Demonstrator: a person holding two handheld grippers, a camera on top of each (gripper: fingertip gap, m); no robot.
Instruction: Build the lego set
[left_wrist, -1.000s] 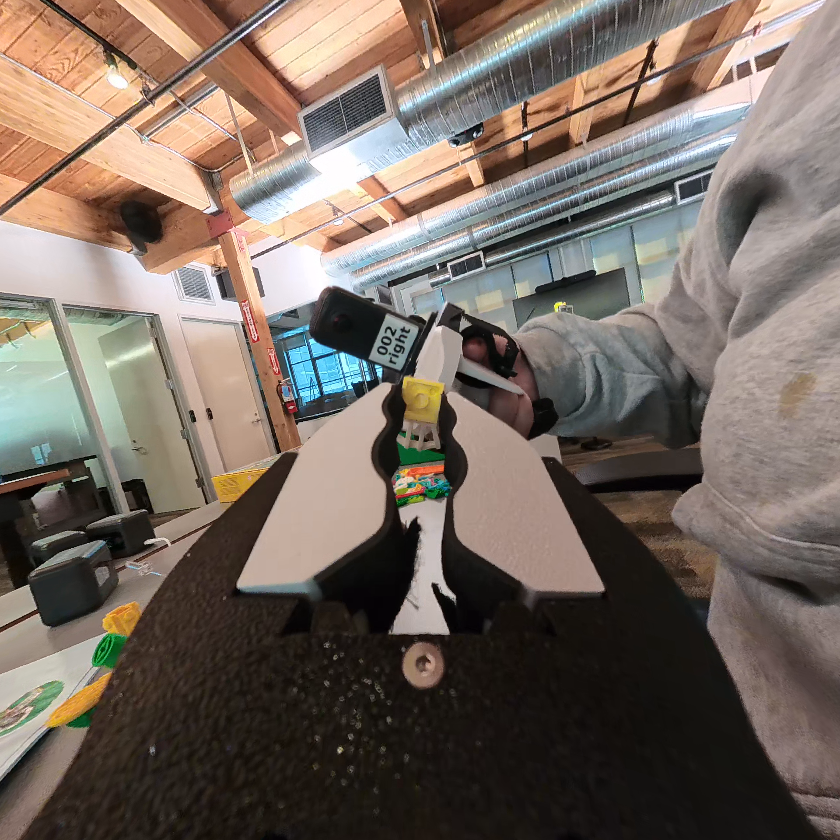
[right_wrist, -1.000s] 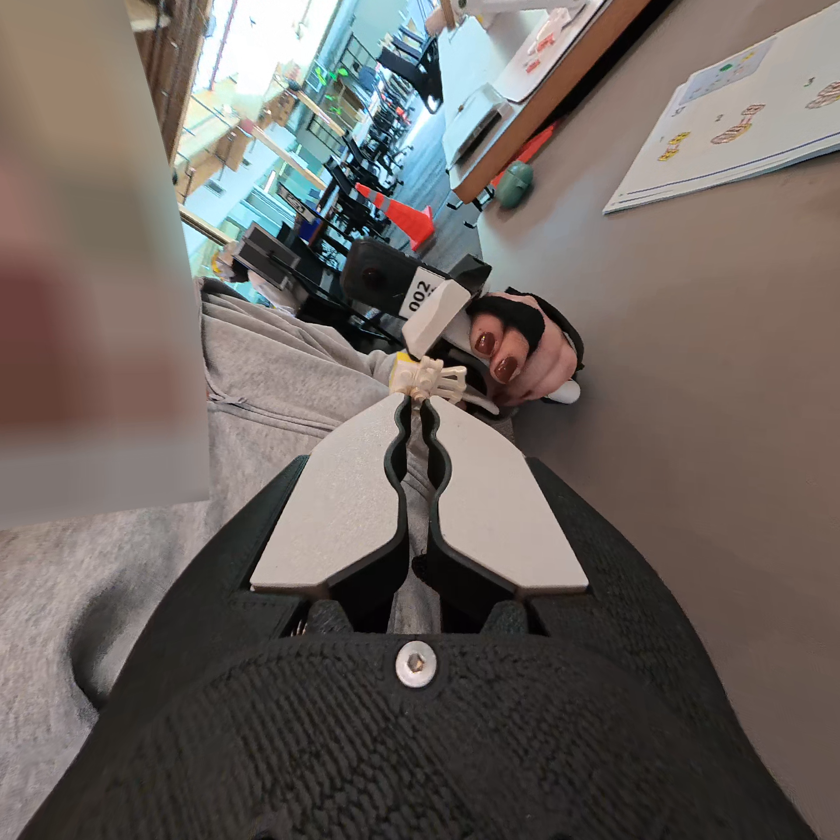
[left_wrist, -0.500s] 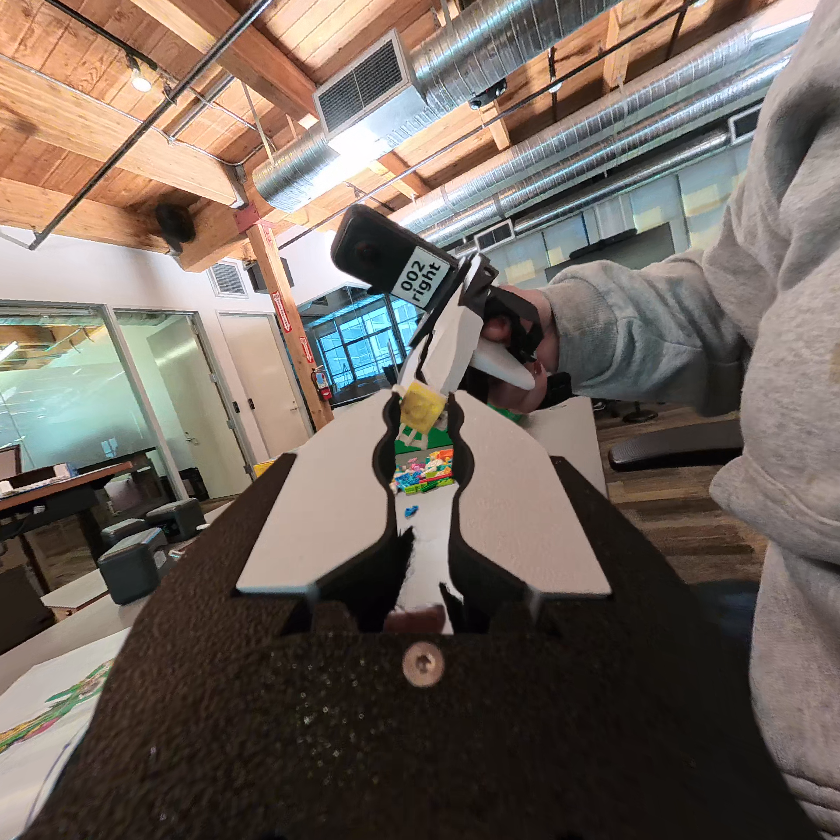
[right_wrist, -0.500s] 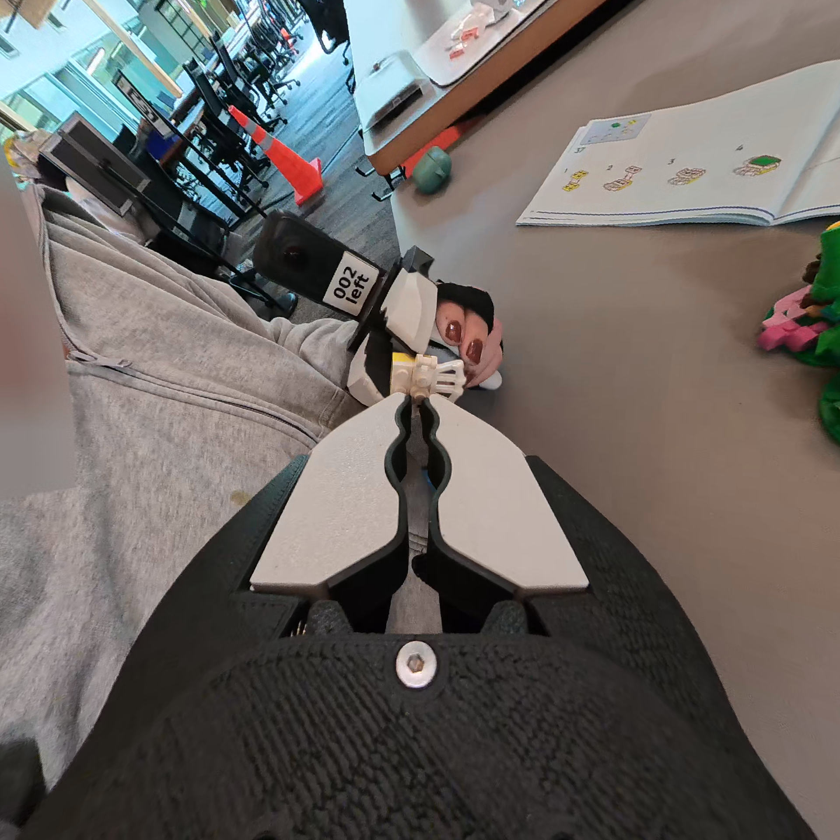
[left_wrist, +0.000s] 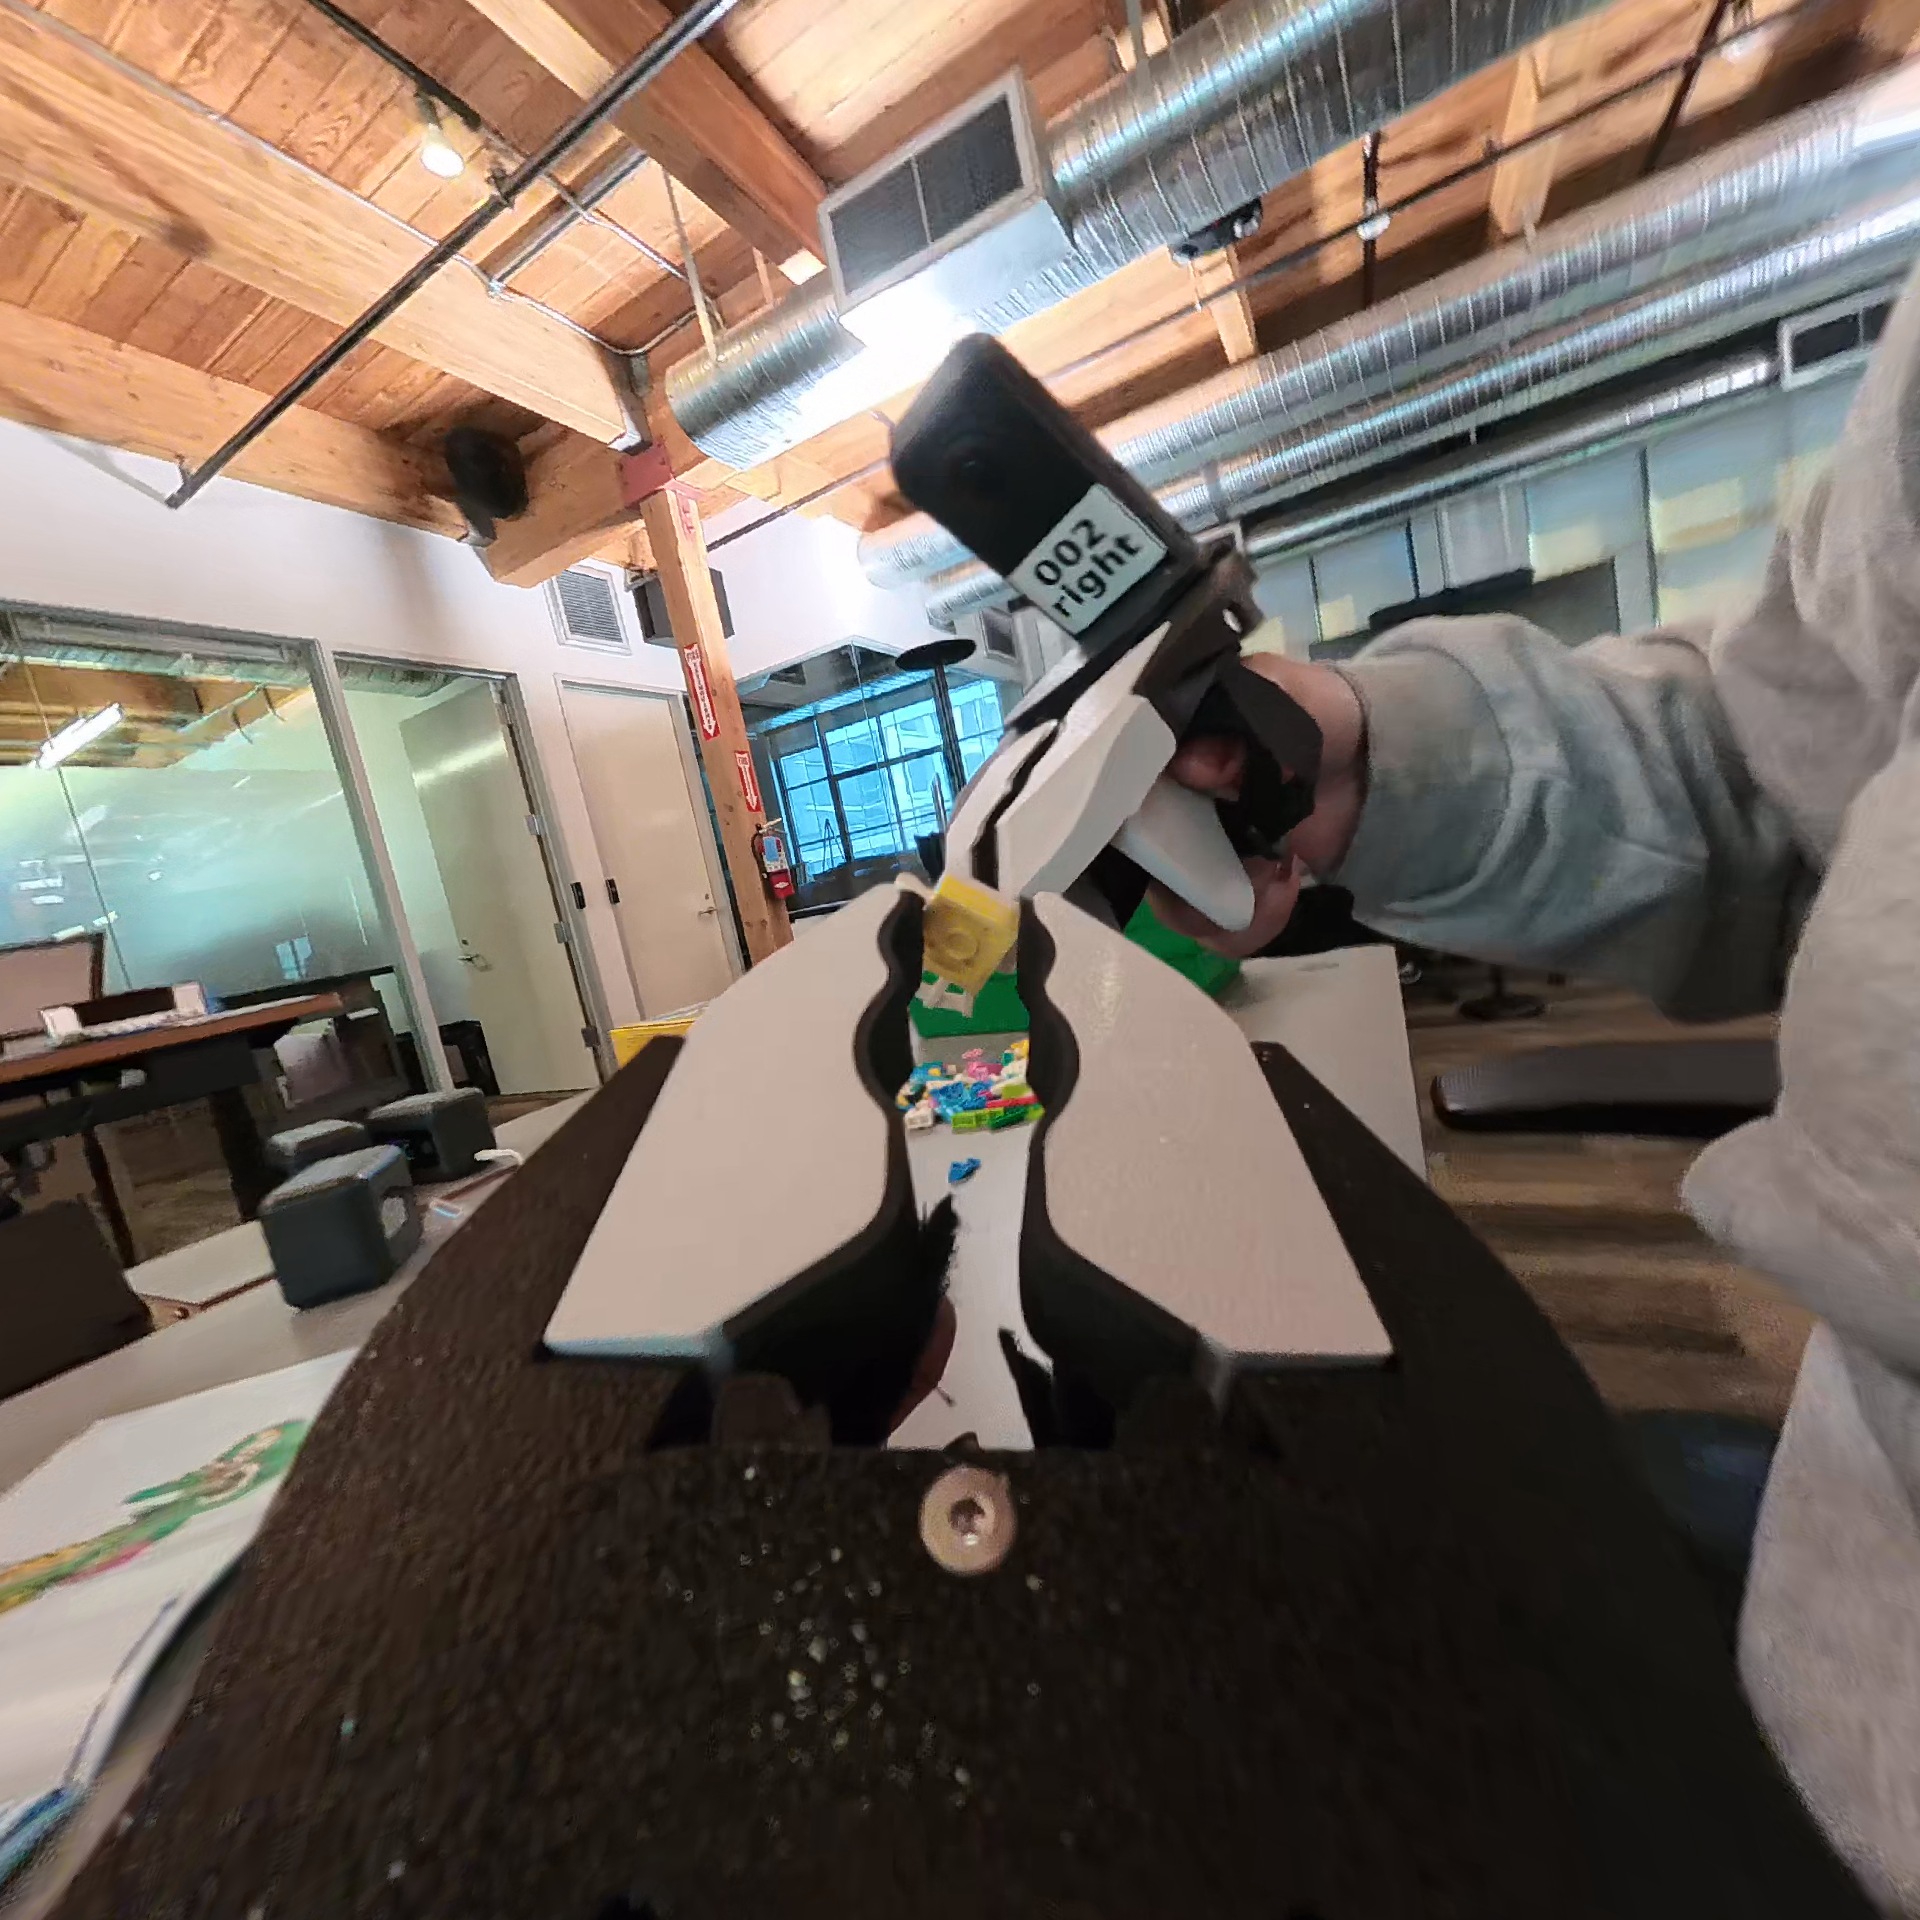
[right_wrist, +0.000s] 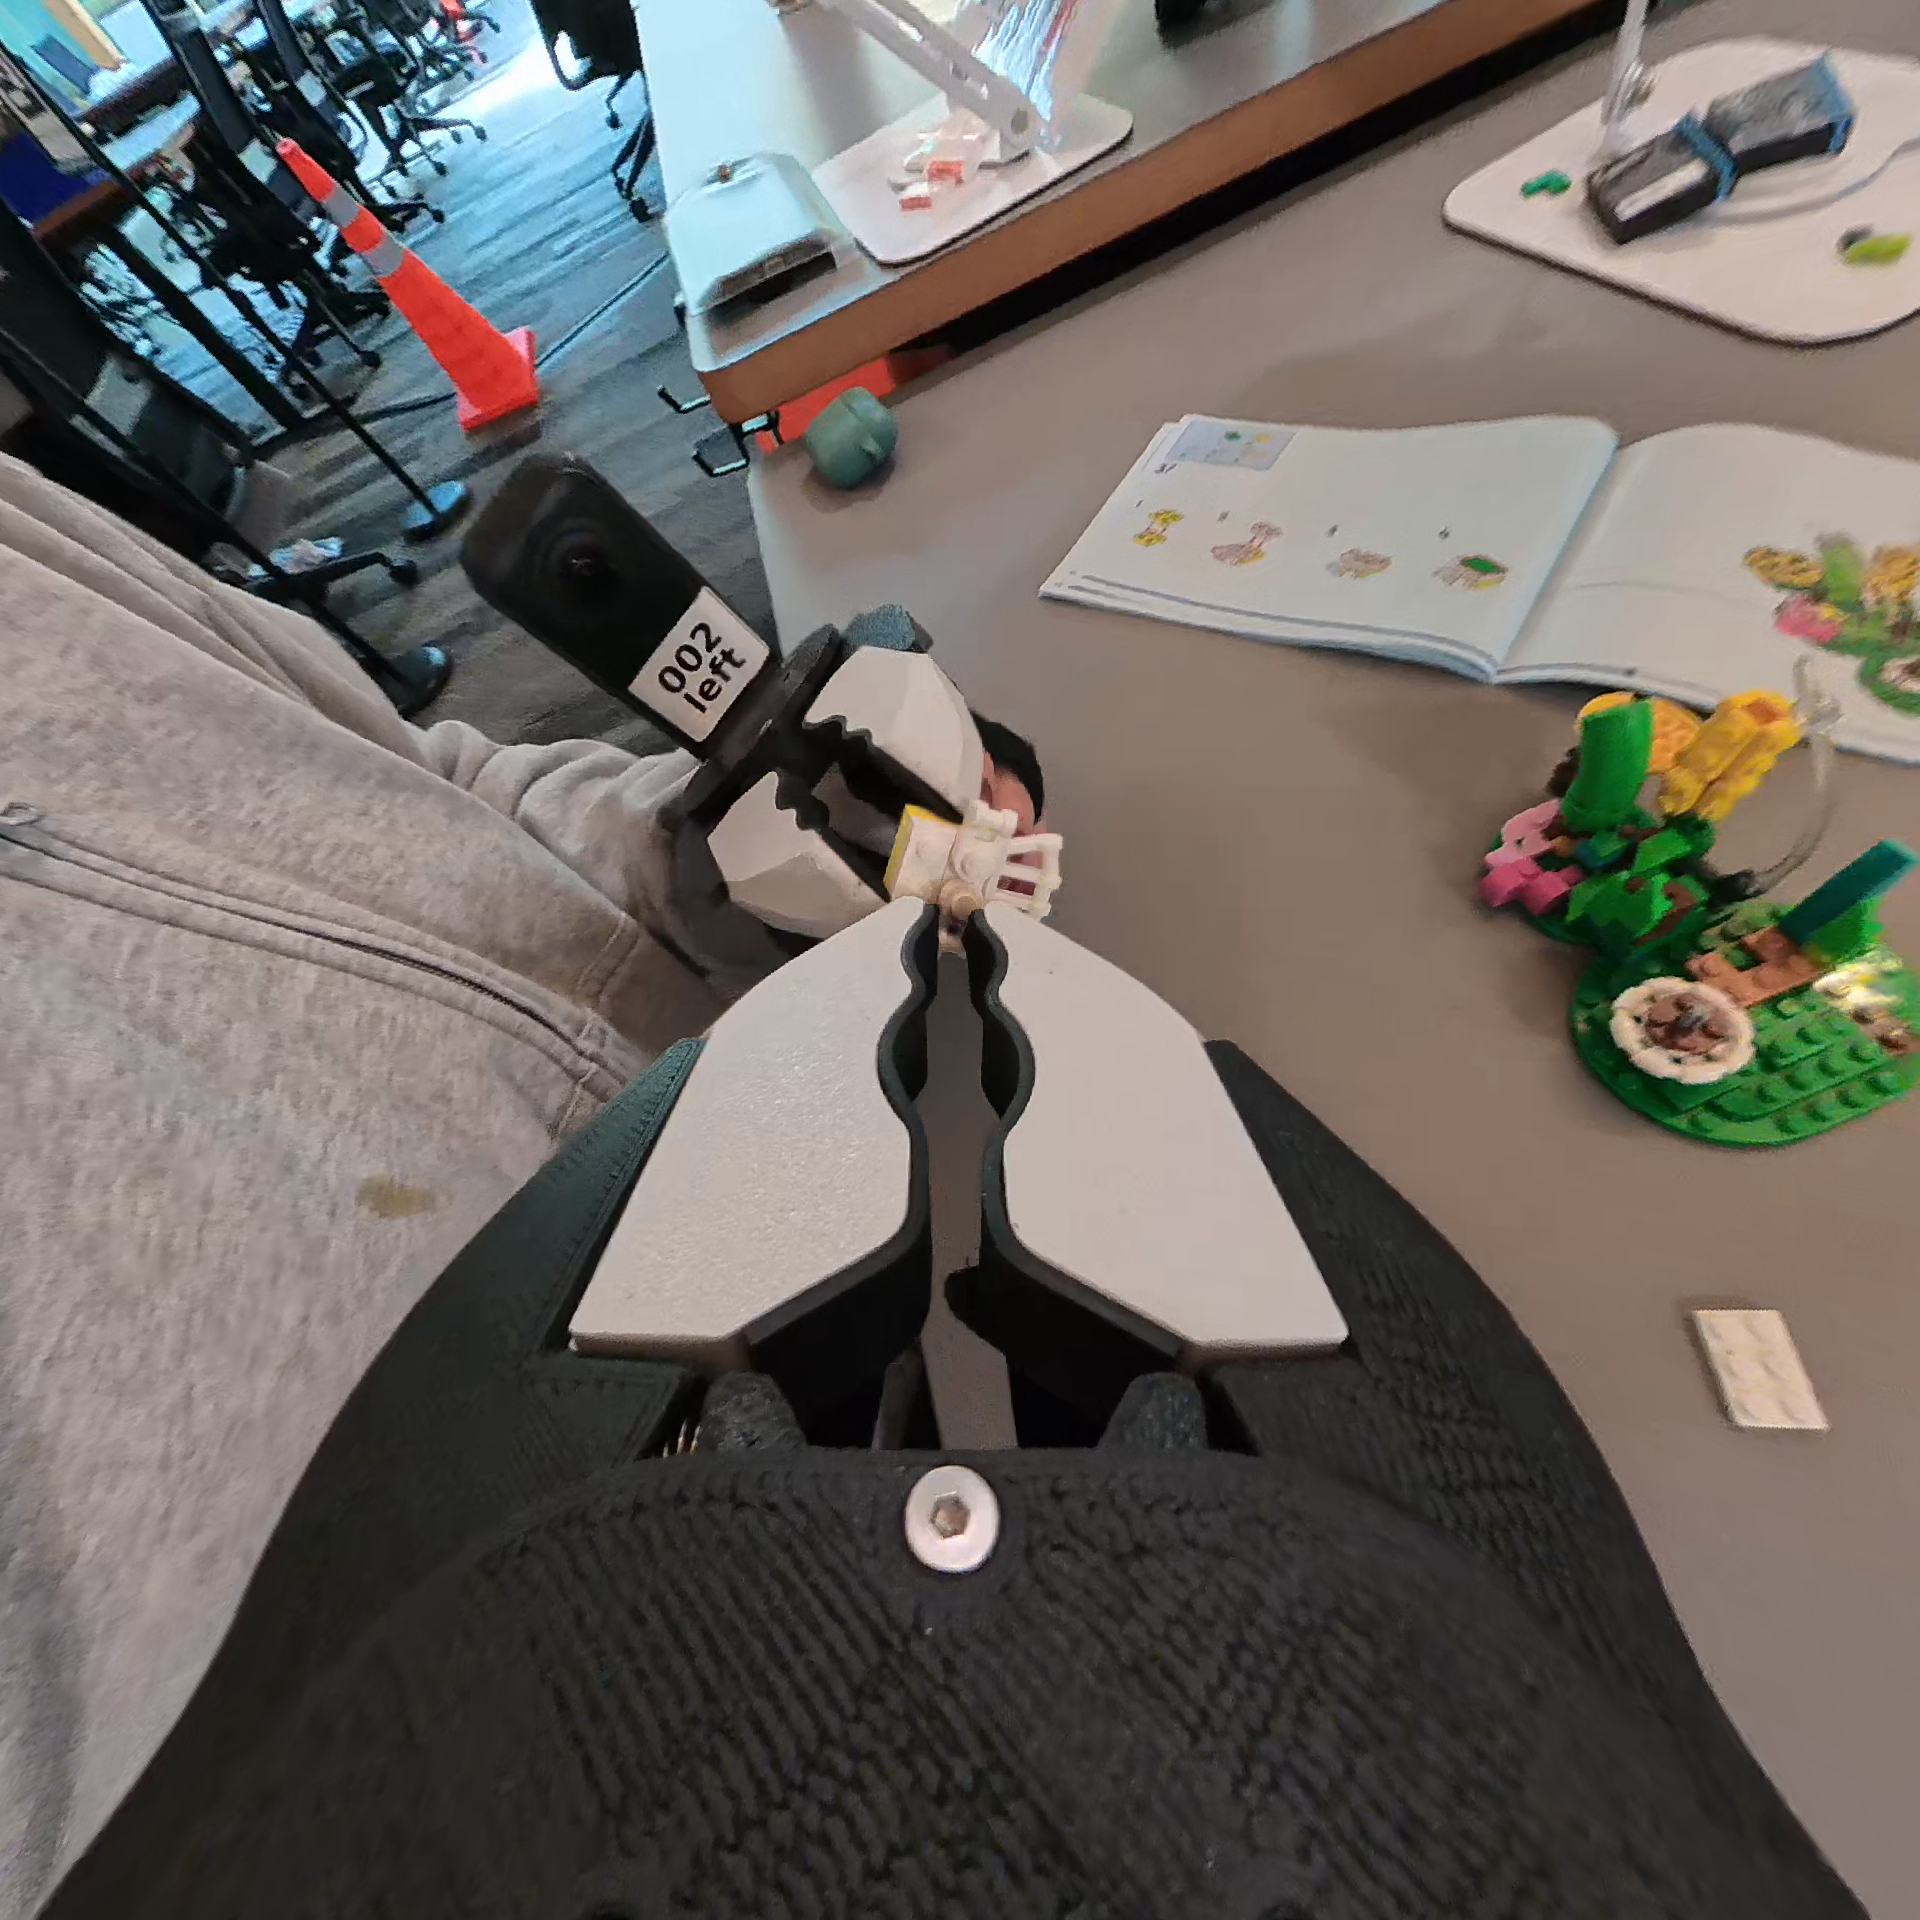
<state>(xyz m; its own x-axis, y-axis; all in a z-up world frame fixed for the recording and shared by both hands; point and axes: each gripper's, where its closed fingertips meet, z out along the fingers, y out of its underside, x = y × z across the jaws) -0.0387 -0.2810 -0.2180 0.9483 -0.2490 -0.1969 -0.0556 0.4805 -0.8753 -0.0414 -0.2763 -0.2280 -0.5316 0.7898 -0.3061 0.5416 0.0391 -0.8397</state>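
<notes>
Left wrist view: the left tongs (left_wrist: 966, 940) are closed on a small yellow square lego brick (left_wrist: 968, 933), held raised at their tips. The right tongs (left_wrist: 961, 883) come in from above and meet the same brick, a white lego piece showing just beneath it. Beyond the brick, low on the grey tabletop (left_wrist: 971, 1226), lies a loose heap of coloured lego pieces (left_wrist: 966, 1091); a green box (left_wrist: 961, 1013) stands behind the heap. Right wrist view: the right tongs (right_wrist: 961, 920) are nearly shut, gripping the stub of a small white lego lattice piece (right_wrist: 992, 857) that is joined to the yellow brick. The left tongs (right_wrist: 914, 847) clamp that brick from the far side. Right of the brick, well apart, a partly built green lego garden model with yellow and pink parts (right_wrist: 1725, 956) sits on the tabletop, an open instruction booklet (right_wrist: 1455, 551) lies beyond it, and a flat white lego plate (right_wrist: 1758, 1368) lies nearer the camera.
</notes>
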